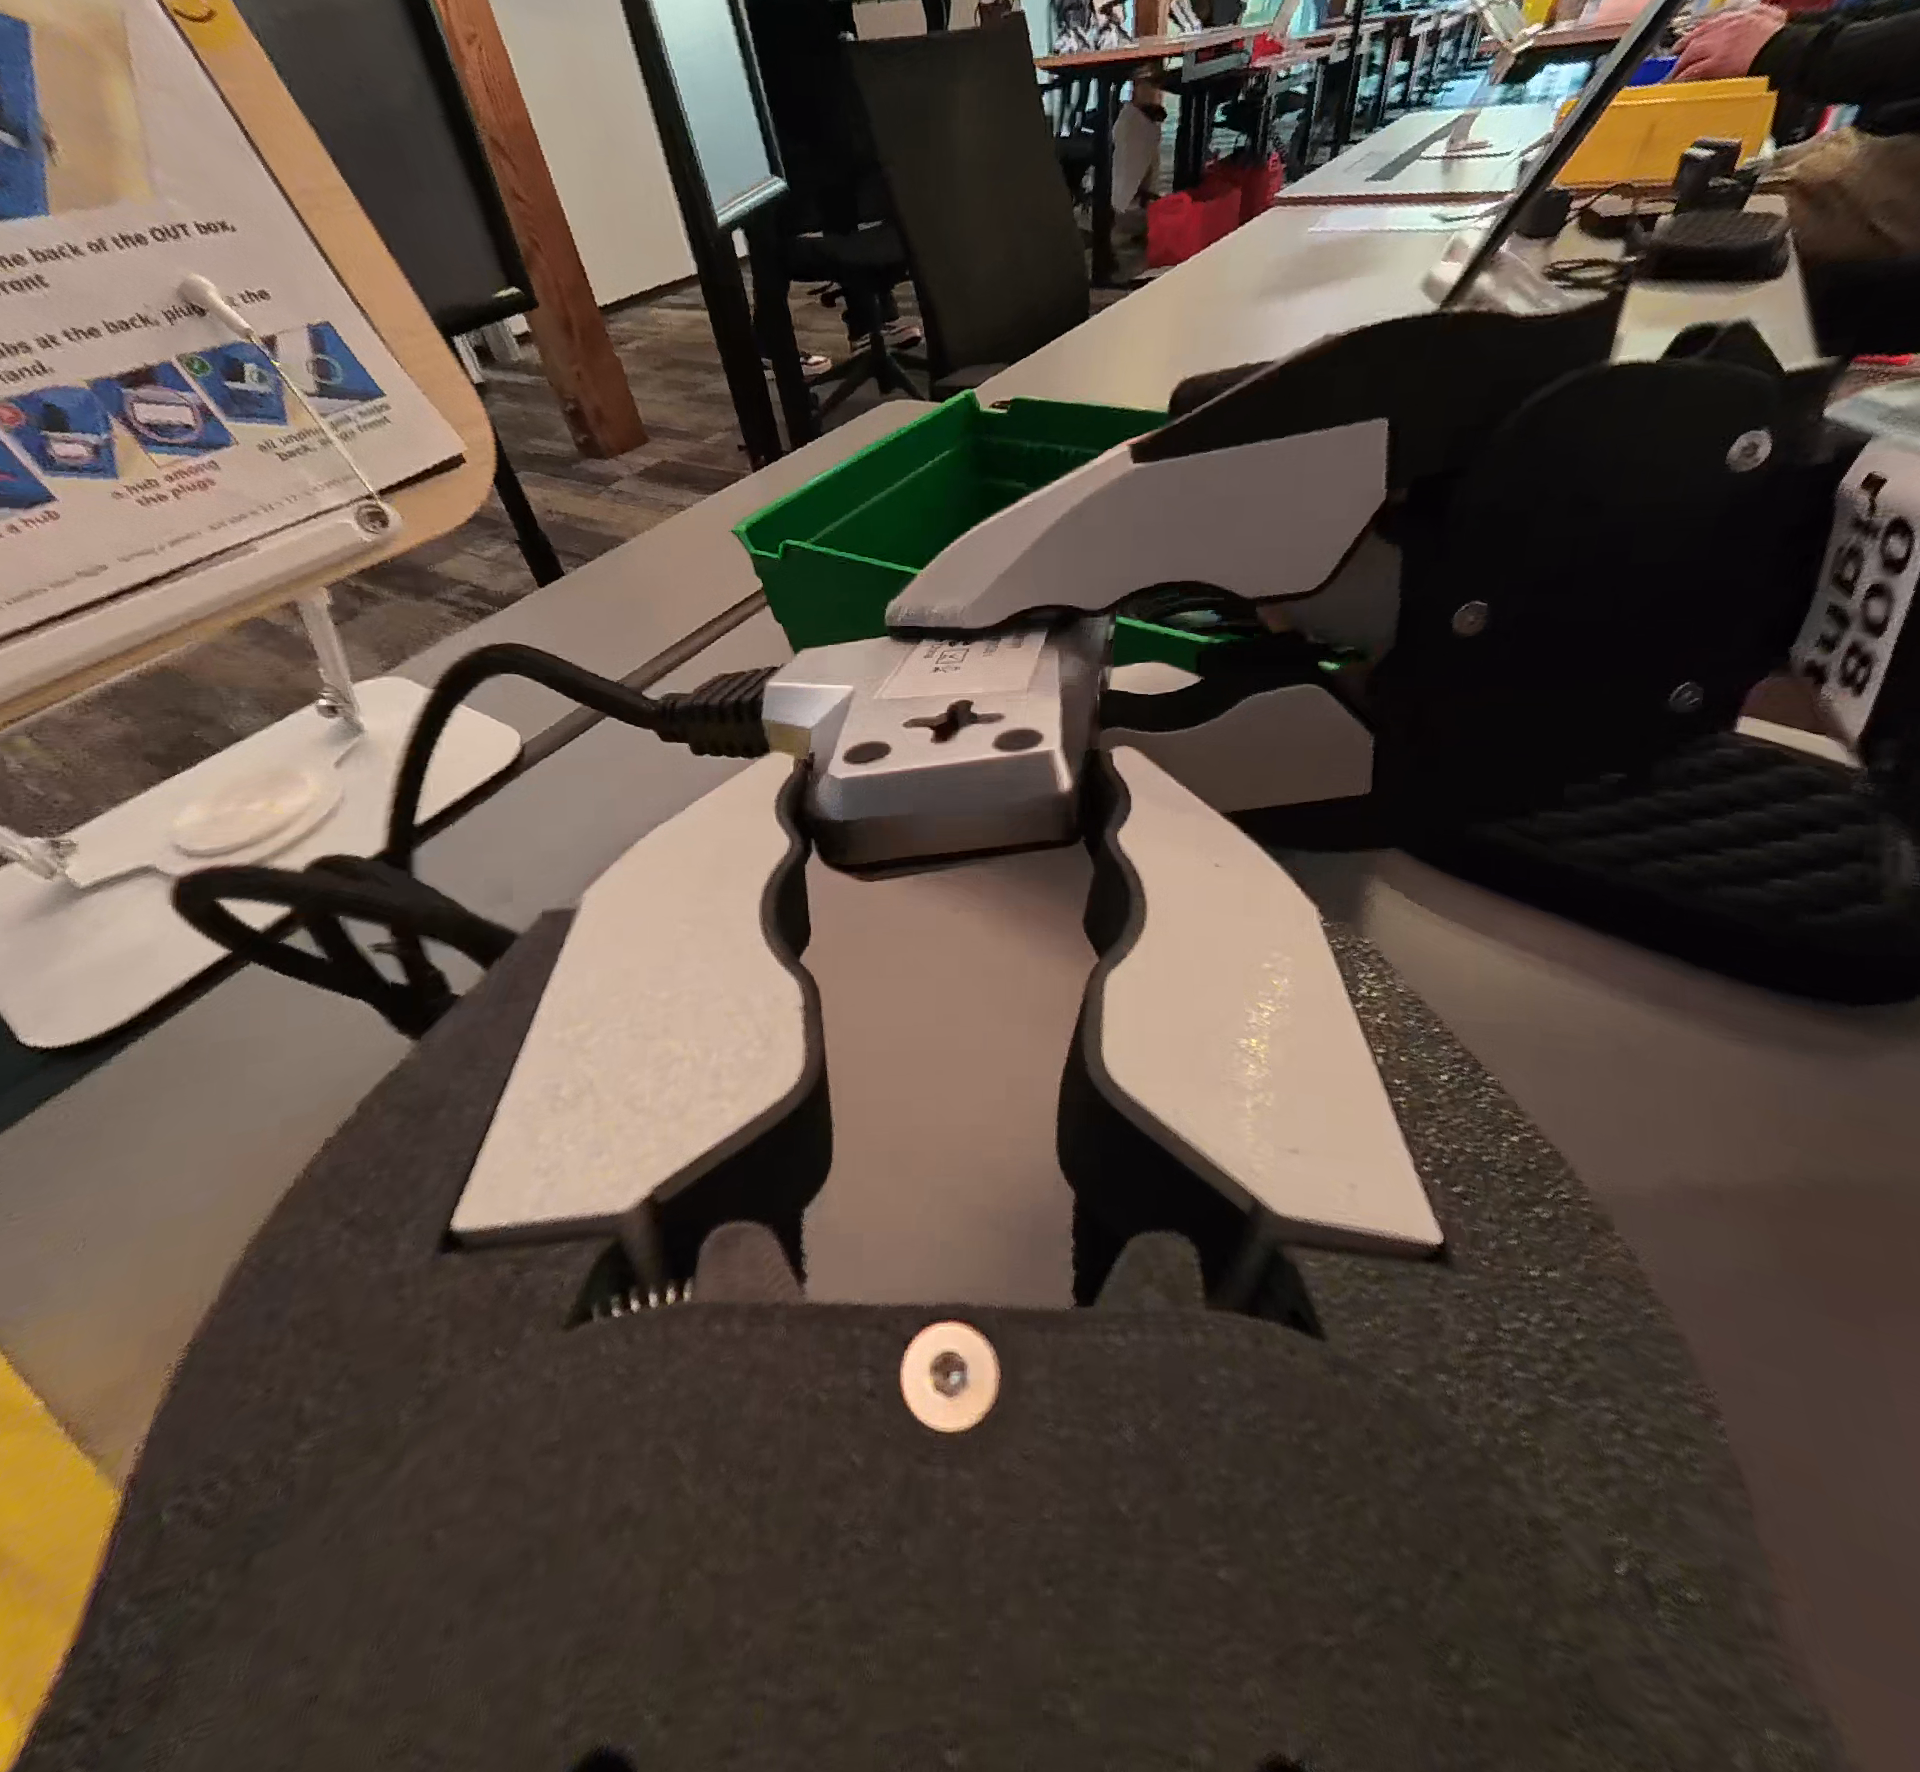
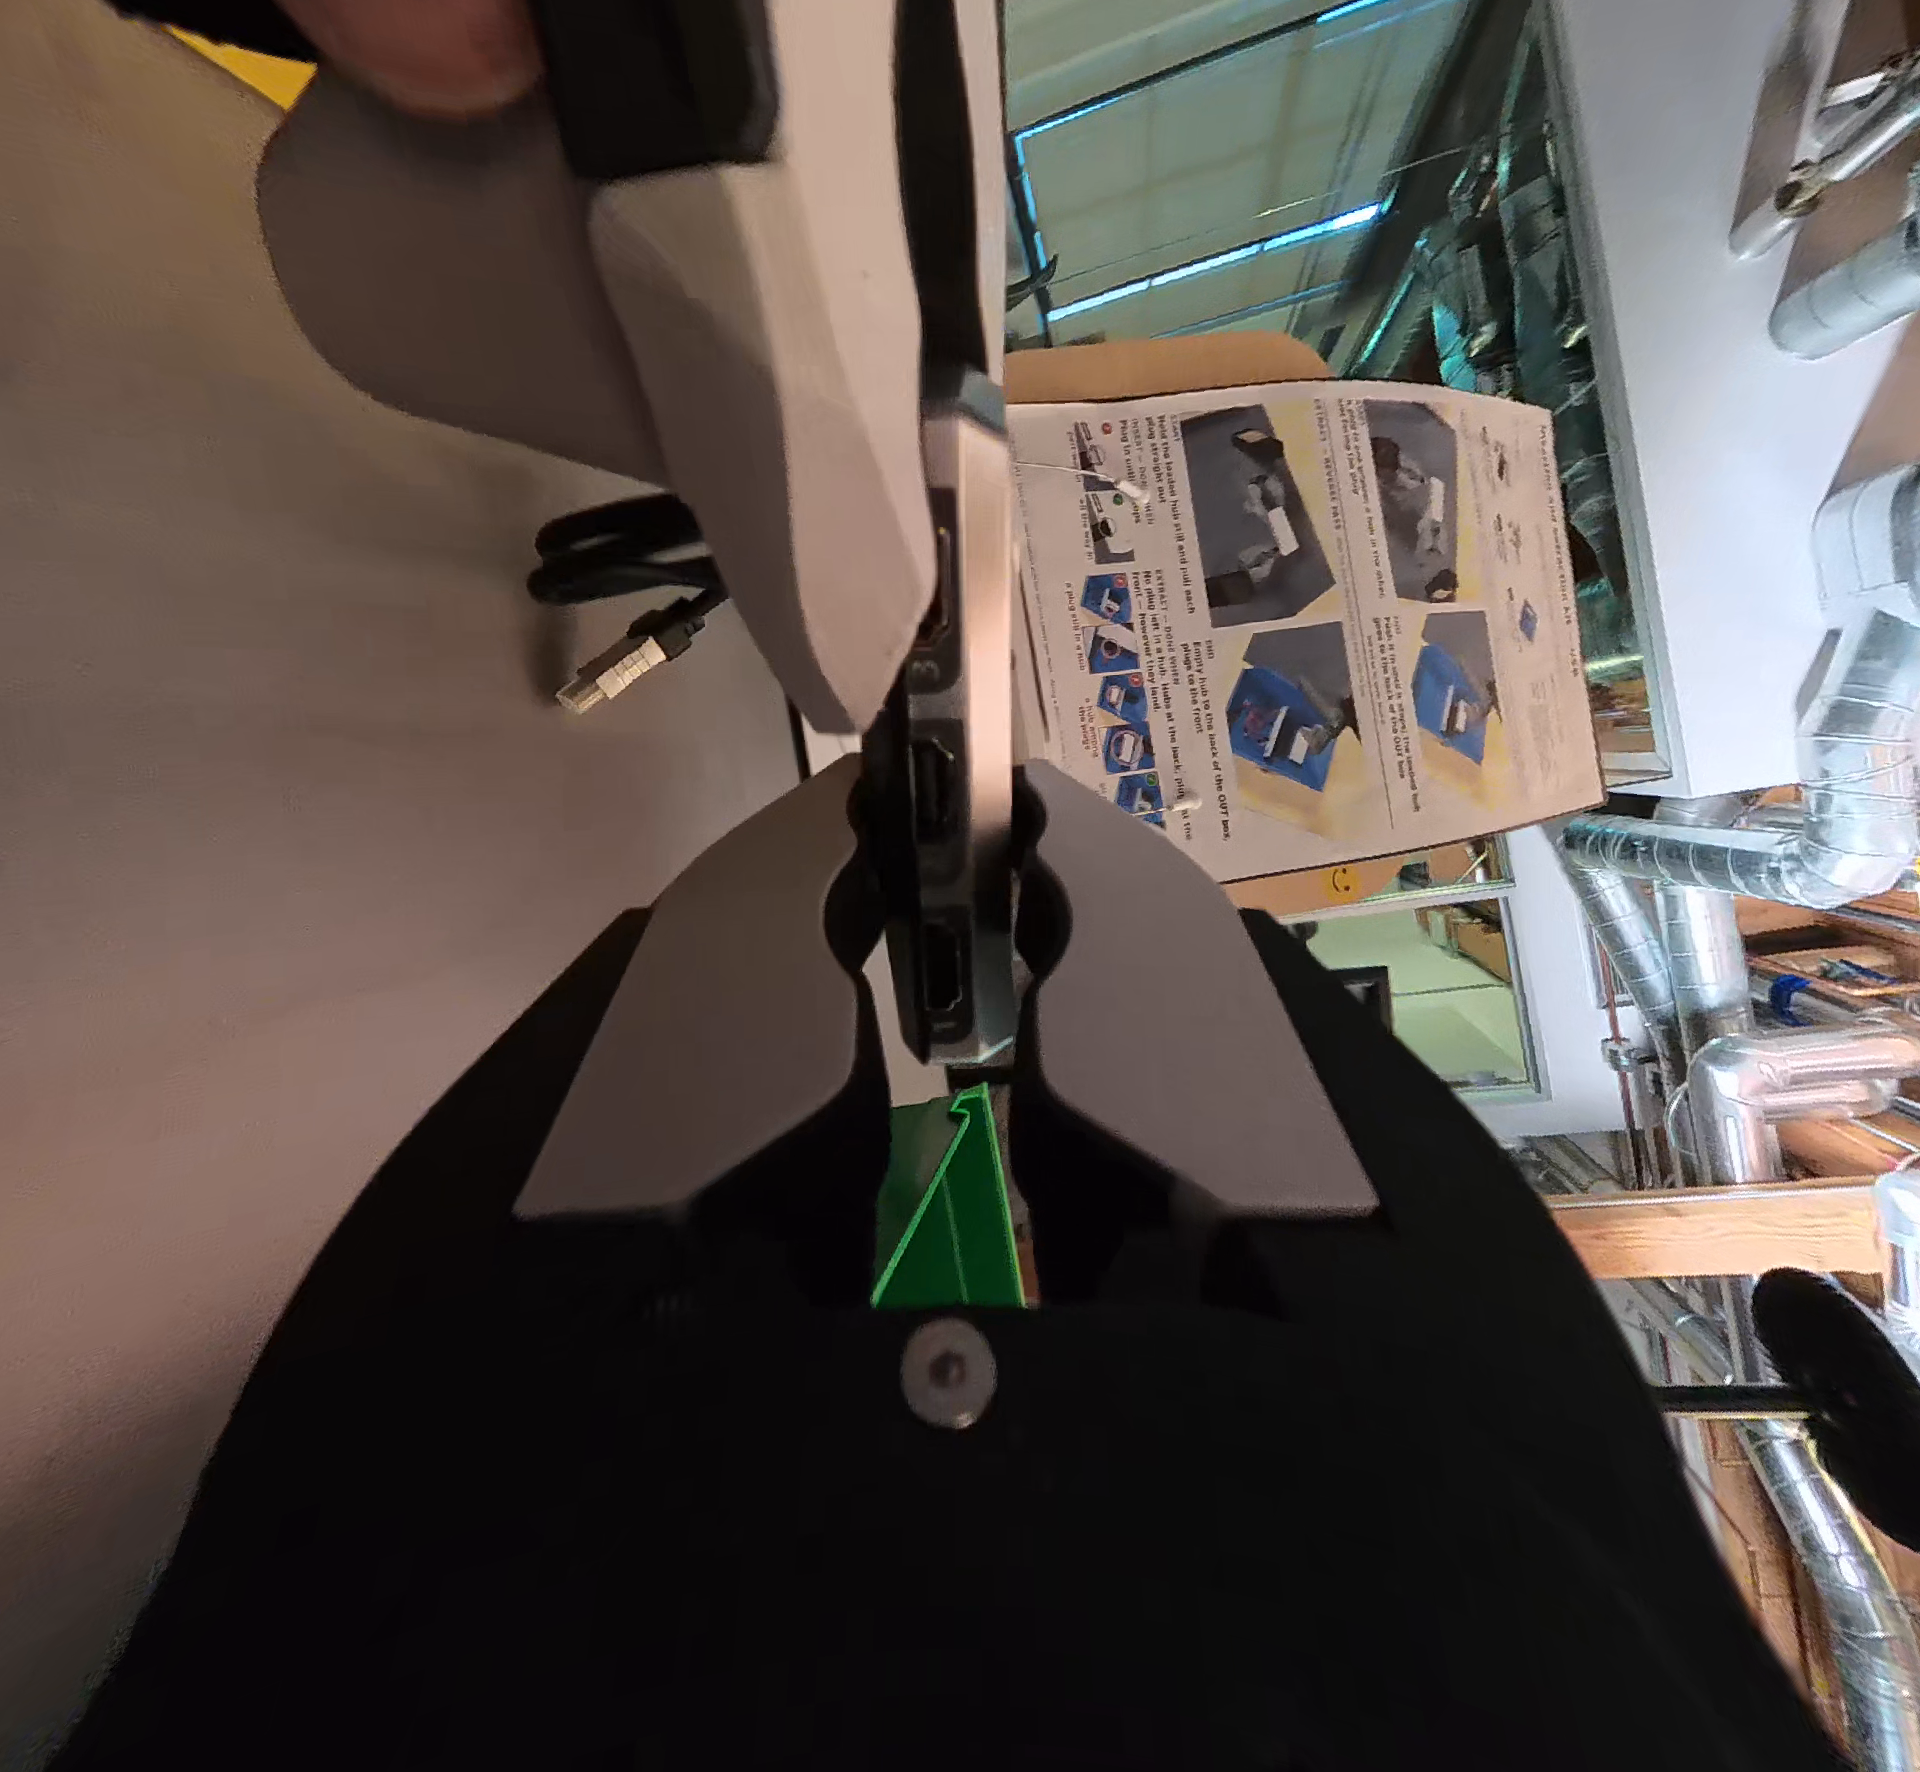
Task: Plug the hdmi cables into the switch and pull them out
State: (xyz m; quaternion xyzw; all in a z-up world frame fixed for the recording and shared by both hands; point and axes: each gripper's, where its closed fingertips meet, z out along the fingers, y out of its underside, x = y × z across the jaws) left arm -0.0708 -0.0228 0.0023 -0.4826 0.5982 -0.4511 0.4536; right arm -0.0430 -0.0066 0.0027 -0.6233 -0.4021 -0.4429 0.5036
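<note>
Two hand-held grippers on one HDMI switch, cable end loose

Right hand-held gripper (image 2: 940,875) pinches the silver HDMI switch (image 2: 961,787) across its thin faces; port row faces the counter (image 2: 260,683). Left hand-held gripper (image 1: 951,813) closes on the switch's near end, at 12 o'clock in its own view. Whether the black HDMI cable (image 1: 717,720) at 10 o'clock is seated is unclear. One free plug (image 2: 613,673) lies at 9 o'clock.

Judgement: keep the switch rigid and move plugs straight along the port axis. Green bin (image 1: 883,517) crowds 12 o'clock, instruction stand (image 1: 208,288) 10 o'clock; nearer counter is roomier.

Silver switch (image 1: 951,766) aloft; black cable (image 1: 436,787) unplugged
</note>
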